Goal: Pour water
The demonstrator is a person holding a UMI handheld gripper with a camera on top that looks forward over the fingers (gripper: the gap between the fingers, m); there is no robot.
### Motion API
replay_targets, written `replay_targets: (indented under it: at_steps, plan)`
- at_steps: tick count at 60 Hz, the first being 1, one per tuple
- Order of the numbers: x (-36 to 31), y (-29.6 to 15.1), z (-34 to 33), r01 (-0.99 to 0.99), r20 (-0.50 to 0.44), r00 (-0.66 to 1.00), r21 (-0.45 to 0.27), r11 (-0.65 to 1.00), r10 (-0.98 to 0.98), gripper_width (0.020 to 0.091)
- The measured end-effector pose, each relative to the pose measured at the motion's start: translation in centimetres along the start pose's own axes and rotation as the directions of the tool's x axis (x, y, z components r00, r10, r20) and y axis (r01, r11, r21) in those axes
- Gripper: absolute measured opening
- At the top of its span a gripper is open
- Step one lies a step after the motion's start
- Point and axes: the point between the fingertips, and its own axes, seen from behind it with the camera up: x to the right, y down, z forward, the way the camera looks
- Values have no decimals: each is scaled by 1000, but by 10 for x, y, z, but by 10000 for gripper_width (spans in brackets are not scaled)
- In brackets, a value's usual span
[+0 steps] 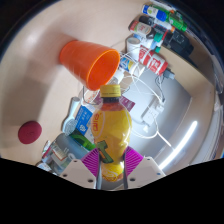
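Pink-padded fingers (pixel 91 160) of the tool (pixel 110 163) pinch an orange drink bottle (pixel 112 135) from both sides, its yellow cap (pixel 112 91) pointing toward twelve o'clock. Just beyond the cap, at about eleven o'clock, an orange cup (pixel 90 62) lies tipped on its side on the pale worktop (pixel 35 85). A small dark-red round object (pixel 29 131) sits at nine o'clock. Boxes and clutter (pixel 150 50) crowd the one o'clock area.

A dark red round object (pixel 29 131) lies alone on the pale table (pixel 40 90). Small cartons (pixel 80 122) stand clustered nearby. Further back, assorted packets and bottles (pixel 150 45) crowd together.
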Motion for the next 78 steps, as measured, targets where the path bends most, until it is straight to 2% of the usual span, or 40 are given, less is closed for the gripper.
replay_targets:
  at_steps: [9,13,17,20,25,28,31,36,42,53,60,62,67,74,78]
  plan:
    - [-7,-7,2,-30,15,999,32,999,30,303]
    - [-12,-8,2,-184,54,982,53,982,181,301]
    - [-6,-1,2,-460,64,887,51,886,457,302]
    - [-1,9,-2,-704,97,709,53,708,698,302]
    - [-8,31,-11,-976,109,215,0,216,970,303]
    - [-22,36,-18,-994,100,-108,-12,-107,989,305]
    - [-39,48,-15,-937,121,-348,-40,-346,930,305]
    - [-85,54,-18,-813,69,-582,-63,-578,810,307]
    - [-111,50,-13,-750,106,-661,-108,-653,743,307]
    - [-137,12,-16,-777,184,-628,-109,-619,756,305]
    - [-160,-8,-18,-799,197,-601,-156,-581,775,314]
    - [-157,-6,-19,-796,199,-605,-119,-593,771,315]
    - [-159,-6,-22,-806,203,-590,-92,-585,781,331]
    - [-158,-7,-22,-804,190,-594,-89,-589,782,362]
    - [-158,-7,-22,-810,186,-585,-88,-580,789,405]
